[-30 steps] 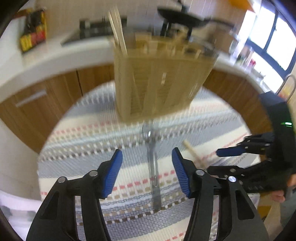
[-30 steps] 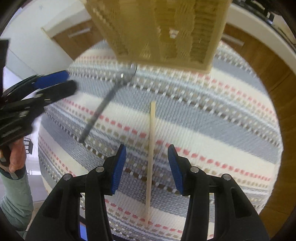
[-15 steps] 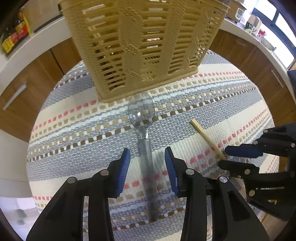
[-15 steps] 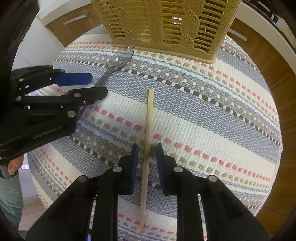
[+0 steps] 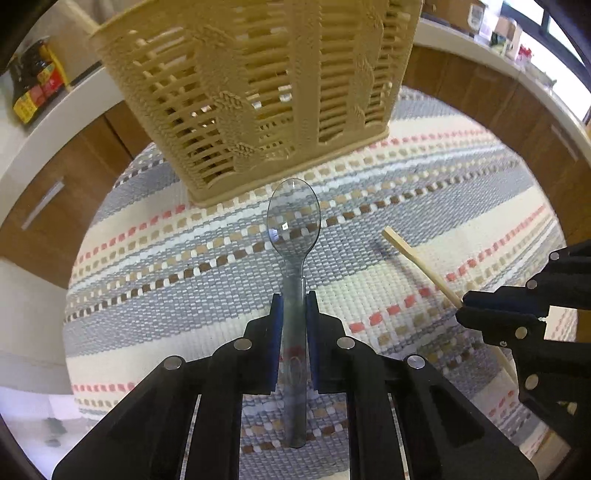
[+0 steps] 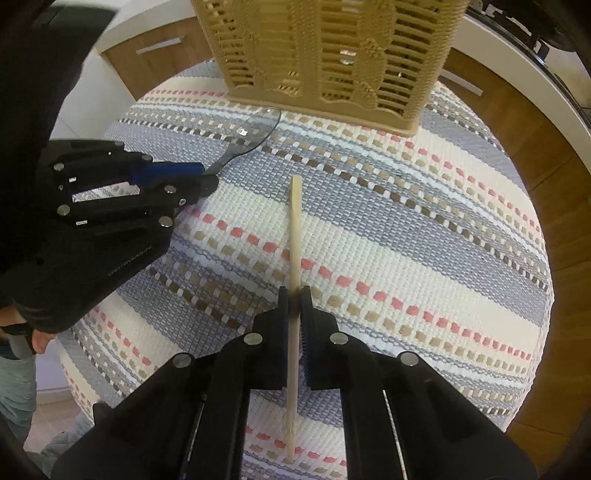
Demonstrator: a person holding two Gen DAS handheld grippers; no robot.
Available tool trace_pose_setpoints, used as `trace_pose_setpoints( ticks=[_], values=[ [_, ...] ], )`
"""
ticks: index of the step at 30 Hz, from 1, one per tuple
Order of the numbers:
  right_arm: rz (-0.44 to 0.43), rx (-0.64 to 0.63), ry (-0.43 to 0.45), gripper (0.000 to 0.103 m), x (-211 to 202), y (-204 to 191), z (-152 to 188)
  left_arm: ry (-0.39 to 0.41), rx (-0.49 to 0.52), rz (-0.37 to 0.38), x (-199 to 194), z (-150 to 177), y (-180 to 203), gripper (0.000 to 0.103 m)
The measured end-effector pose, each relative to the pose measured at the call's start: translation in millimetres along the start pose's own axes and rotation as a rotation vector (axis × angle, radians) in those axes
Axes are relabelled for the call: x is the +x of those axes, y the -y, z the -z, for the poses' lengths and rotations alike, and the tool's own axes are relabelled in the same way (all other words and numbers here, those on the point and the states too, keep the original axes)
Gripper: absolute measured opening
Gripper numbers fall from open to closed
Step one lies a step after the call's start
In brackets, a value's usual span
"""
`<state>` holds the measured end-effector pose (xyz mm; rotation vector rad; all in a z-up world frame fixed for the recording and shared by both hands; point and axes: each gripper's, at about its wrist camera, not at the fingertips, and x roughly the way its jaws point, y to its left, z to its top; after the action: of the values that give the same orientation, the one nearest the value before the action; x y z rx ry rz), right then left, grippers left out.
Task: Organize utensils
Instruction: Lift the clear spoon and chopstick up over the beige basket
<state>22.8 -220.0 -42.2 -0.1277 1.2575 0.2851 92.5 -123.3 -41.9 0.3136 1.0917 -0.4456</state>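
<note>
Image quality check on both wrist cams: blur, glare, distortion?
Left wrist: sharp, heavy fisheye bending the white counter edge; window blown out top right; small glint on the clear plastic spoon. Right wrist: sharp too; the thin wooden chopstick is crisp; the beige woven plastic basket is cropped at the top.

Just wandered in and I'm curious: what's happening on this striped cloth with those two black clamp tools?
A person is tidying utensils with a hand-held gripper in each hand. The left gripper has just closed its jaws on the handle of a clear plastic spoon. The right gripper has just closed on a wooden chopstick. Both utensils still lie on the striped cloth, in front of the beige slatted basket.
</note>
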Motion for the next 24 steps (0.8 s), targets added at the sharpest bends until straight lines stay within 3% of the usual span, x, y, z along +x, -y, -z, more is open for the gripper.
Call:
trace_pose_setpoints(
  ticks=[6,10,16,24],
  values=[
    [-0.035,0.000,0.078,0.004,-32,12,1,0.133,-0.043,0.048,-41,17,-17,0.010],
    [-0.066,-0.004,0.164,0.004,-65,18,5,0.263,-0.054,0.092,-90,26,-23,0.010],
    [-0.101,-0.038,0.339,0.004,-124,17,-13,0.483,-0.064,0.139,-168,20,-28,0.010],
    [-0.132,-0.061,0.559,0.004,-193,14,-37,0.734,-0.091,0.127,-231,-16,-26,0.010]
  ],
)
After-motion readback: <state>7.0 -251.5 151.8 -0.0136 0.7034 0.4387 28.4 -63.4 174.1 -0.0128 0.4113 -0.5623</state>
